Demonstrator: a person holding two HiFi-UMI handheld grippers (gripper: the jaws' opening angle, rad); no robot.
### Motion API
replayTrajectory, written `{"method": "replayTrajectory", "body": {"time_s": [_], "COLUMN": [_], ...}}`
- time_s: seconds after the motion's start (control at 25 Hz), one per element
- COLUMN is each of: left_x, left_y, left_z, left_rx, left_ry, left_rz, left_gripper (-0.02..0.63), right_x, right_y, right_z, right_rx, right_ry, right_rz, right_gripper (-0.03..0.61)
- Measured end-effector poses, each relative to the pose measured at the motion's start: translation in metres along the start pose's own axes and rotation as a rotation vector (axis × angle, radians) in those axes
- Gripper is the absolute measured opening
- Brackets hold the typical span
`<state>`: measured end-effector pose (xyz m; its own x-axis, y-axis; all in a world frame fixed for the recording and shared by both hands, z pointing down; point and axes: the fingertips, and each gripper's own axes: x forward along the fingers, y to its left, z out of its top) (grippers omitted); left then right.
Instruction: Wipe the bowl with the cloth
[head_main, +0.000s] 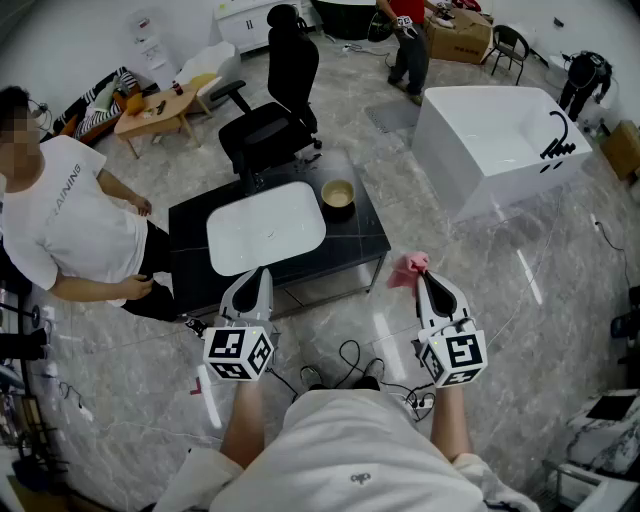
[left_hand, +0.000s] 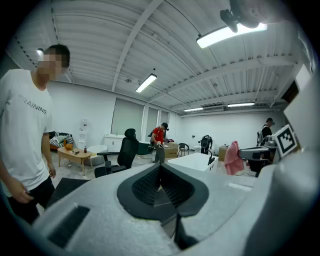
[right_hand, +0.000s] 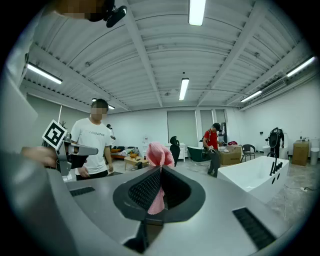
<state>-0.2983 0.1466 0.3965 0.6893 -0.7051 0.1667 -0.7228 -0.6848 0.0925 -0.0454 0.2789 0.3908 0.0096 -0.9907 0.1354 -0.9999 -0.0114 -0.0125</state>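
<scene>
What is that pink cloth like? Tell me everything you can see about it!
The pink cloth looks small and soft, with a bumpy knitted surface. It is scrunched up, not spread flat. The right gripper has its fingers shut on it: a puffy bunch sticks out past the tips and a thin strip runs back between them. It is held in the air beside the dark table, touching only the fingers, away from the bowl.

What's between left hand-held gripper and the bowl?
Head view: the white basin on the black table lies between left hand-held gripper and bowl.
</scene>
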Motion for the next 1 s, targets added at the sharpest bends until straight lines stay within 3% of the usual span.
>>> {"method": "replayTrajectory", "body": {"time_s": [0.44,1.0], "left_x": [0.006,0.019], "left_y": [-0.014,-0.051], "left_z": [0.000,0.003], "left_rx": [0.007,0.026], "left_ry": [0.011,0.023], "left_rz": [-0.002,0.049], "left_gripper": [0.011,0.011], "right_x": [-0.006,-0.009], "right_y": [-0.015,-0.052], "right_z": [-0.003,0.000], "right_rx": [0.019,0.019], "right_ry": [-0.003,-0.021], "right_rz": [-0.008,0.061], "right_gripper": [0.012,0.014]}}
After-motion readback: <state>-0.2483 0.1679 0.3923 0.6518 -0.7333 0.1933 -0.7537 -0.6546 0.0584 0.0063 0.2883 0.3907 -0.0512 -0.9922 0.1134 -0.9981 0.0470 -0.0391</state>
